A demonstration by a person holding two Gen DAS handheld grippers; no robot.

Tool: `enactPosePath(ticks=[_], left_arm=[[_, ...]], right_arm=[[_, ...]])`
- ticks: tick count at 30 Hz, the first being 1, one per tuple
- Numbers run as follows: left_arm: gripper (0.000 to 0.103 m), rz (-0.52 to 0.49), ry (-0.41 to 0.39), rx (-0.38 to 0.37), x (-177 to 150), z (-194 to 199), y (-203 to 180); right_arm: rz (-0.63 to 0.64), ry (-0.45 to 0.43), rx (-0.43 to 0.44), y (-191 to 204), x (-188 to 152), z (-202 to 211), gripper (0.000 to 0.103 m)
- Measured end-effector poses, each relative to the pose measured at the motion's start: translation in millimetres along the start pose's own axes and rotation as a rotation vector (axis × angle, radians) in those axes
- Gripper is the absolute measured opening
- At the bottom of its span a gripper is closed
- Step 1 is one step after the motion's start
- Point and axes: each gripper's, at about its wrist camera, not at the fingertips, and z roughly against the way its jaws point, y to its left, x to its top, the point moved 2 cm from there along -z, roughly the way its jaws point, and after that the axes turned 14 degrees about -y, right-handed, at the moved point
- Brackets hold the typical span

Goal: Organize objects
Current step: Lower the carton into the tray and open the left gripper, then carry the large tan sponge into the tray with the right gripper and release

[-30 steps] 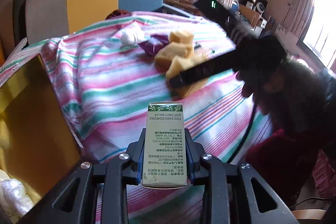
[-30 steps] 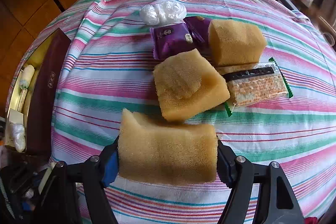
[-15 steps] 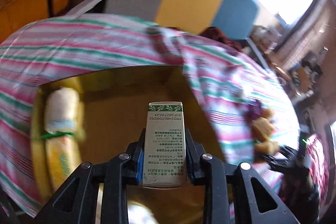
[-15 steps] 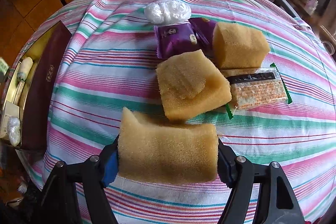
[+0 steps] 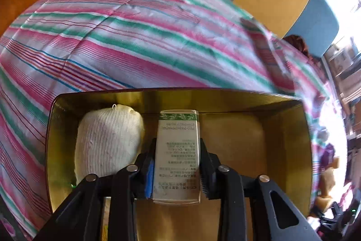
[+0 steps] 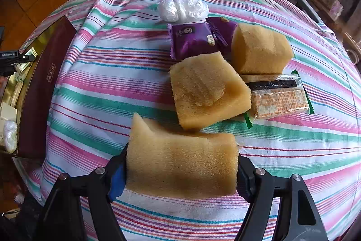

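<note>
Striped tablecloth [image 6: 117, 87], gold tin [image 5: 286, 119] at its edge. Left gripper [image 5: 177, 169] jaws opening, white carton [image 5: 177, 157] between them, down inside tin beside cloth roll [image 5: 108, 141]. Right gripper [image 6: 180, 164] clamped on sponge [image 6: 180, 164] over table. Left to sort: two sponges, purple packets [image 6: 191, 40], cracker pack [image 6: 279, 96], plastic wad [image 6: 182, 7].

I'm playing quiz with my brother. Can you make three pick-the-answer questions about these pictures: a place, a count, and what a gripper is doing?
1. Where is the white knitted bundle? A on the striped cloth; B in the gold box; C in a drawer.
2. How many yellow sponges show? A one; B five; C three.
3. The right gripper is: A clamped on a sponge; B empty; C holding a spoon.
1 B, gold walls surround it. 2 C, one held, two on the striped cloth. 3 A, both pads press its ends.
</note>
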Motion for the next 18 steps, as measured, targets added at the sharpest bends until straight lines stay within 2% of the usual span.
enactPosePath(ticks=[3, 10, 18], left_arm=[[0.04, -0.001, -0.013, 0.009, -1, 0, 0], [0.041, -0.014, -0.05, 0.02, -7, 19, 5], [0.041, -0.172, -0.24, 0.056, -31, 85, -14]], right_arm=[[0.007, 0.0, -0.001, 0, 0, 0, 0.077], [0.018, 0.0, -0.008, 4, 0, -2, 0.077], [0.023, 0.001, -0.013, 5, -1, -4, 0.078]])
